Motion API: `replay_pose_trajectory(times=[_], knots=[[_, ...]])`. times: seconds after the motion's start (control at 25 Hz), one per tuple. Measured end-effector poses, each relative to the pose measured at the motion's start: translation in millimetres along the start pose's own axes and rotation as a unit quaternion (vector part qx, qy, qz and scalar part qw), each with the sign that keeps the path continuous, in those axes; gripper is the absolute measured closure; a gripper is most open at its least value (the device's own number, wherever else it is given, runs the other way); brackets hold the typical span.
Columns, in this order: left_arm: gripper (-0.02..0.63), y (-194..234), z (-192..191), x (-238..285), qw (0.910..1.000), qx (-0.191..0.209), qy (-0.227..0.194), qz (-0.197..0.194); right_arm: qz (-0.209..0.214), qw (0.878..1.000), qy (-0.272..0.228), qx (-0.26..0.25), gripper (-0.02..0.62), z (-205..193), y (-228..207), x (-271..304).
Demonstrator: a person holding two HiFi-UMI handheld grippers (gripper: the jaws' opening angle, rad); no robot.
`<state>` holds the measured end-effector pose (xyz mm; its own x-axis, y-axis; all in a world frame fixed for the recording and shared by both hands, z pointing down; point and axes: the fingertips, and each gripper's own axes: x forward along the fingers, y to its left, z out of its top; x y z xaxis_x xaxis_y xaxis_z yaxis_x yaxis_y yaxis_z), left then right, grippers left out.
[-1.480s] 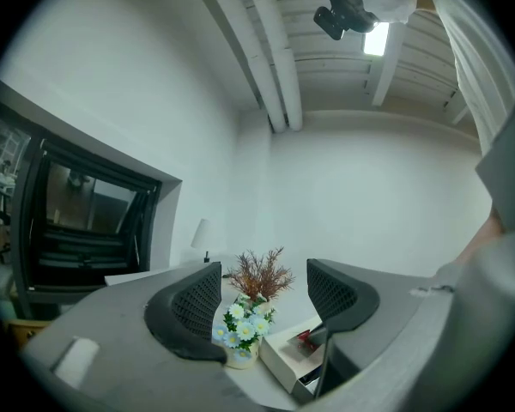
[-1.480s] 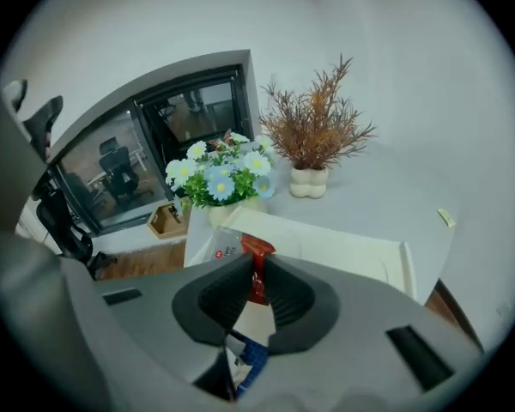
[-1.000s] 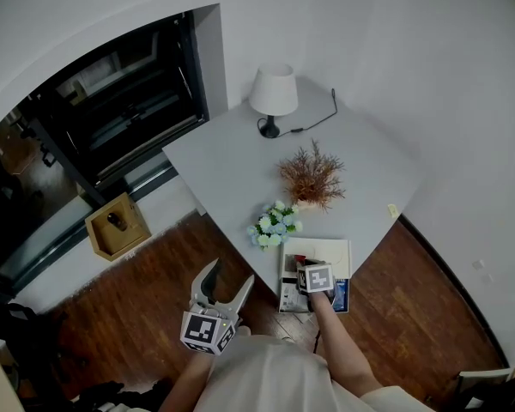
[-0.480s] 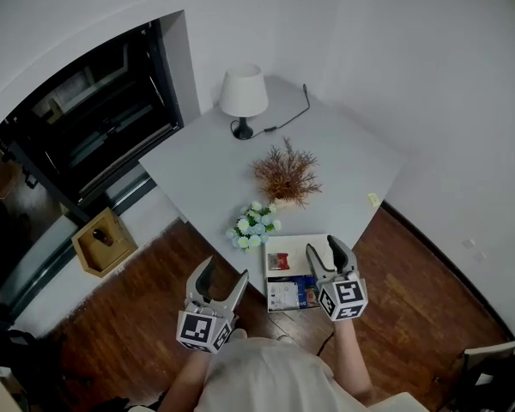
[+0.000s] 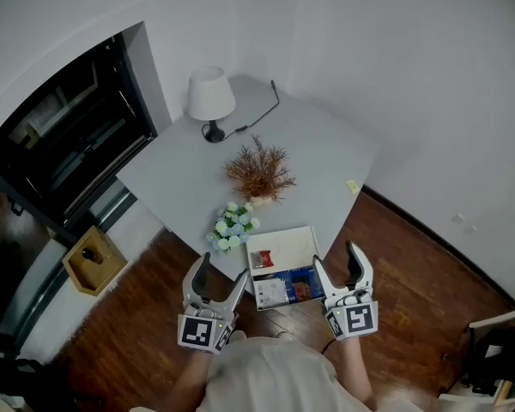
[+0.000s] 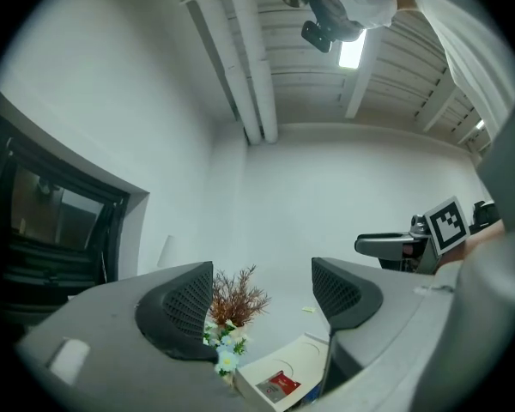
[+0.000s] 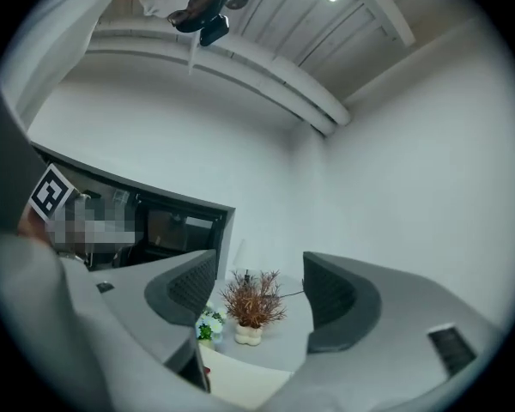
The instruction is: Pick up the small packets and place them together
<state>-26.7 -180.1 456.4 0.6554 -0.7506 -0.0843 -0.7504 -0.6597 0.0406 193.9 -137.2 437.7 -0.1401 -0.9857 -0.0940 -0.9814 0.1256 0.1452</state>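
Note:
A white tray [image 5: 296, 243] lies at the grey table's near corner. In it are a red packet [image 5: 262, 258], blue packets [image 5: 301, 284] and a white packet [image 5: 270, 293]. My left gripper [image 5: 221, 271] hangs open in the air left of the tray, with nothing between its jaws. To the tray's right my right gripper [image 5: 336, 258] is also open and empty; its jaws have just been opening. The left gripper view shows the left gripper [image 6: 262, 303] level, with the tray [image 6: 279, 363] and red packet [image 6: 279, 387] below. The right gripper [image 7: 257, 297] points across the table above the tray [image 7: 240, 376].
On the table [image 5: 318, 153] stand a white lamp [image 5: 210, 95] with a cord, a dried brown plant [image 5: 257, 170] and a small flower bunch [image 5: 232, 226]. A small pale item [image 5: 352, 187] lies near the right edge. A wooden box [image 5: 90, 260] sits on the floor at left.
The right gripper has lifted off the tray and drawn back to its right, with its jaws opened. The left gripper has shifted a little. The head view has swung.

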Motion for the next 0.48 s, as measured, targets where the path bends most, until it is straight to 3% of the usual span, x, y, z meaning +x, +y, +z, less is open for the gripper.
replay_pose_trajectory(times=[0.2,0.28,0.36,0.48], knots=[[0.264,-1.5,-7.4,2.7,0.9998,0.001,0.017,0.003,0.027,0.999,0.035,0.019,0.265,-21.1,-4.7,-9.4],[0.265,-1.6,-7.9,2.8,0.9999,-0.003,0.016,0.002,0.054,0.994,0.092,0.016,0.308,-47.6,-2.7,-10.6],[0.267,-0.9,-8.1,2.8,0.9998,-0.013,0.013,0.004,0.070,0.979,0.189,0.017,0.308,-95.8,-3.8,-12.5],[0.267,-2.0,-11.2,-0.3,0.9997,-0.009,0.021,0.007,0.123,0.938,0.324,0.019,0.308,-178.1,12.5,-23.1]])
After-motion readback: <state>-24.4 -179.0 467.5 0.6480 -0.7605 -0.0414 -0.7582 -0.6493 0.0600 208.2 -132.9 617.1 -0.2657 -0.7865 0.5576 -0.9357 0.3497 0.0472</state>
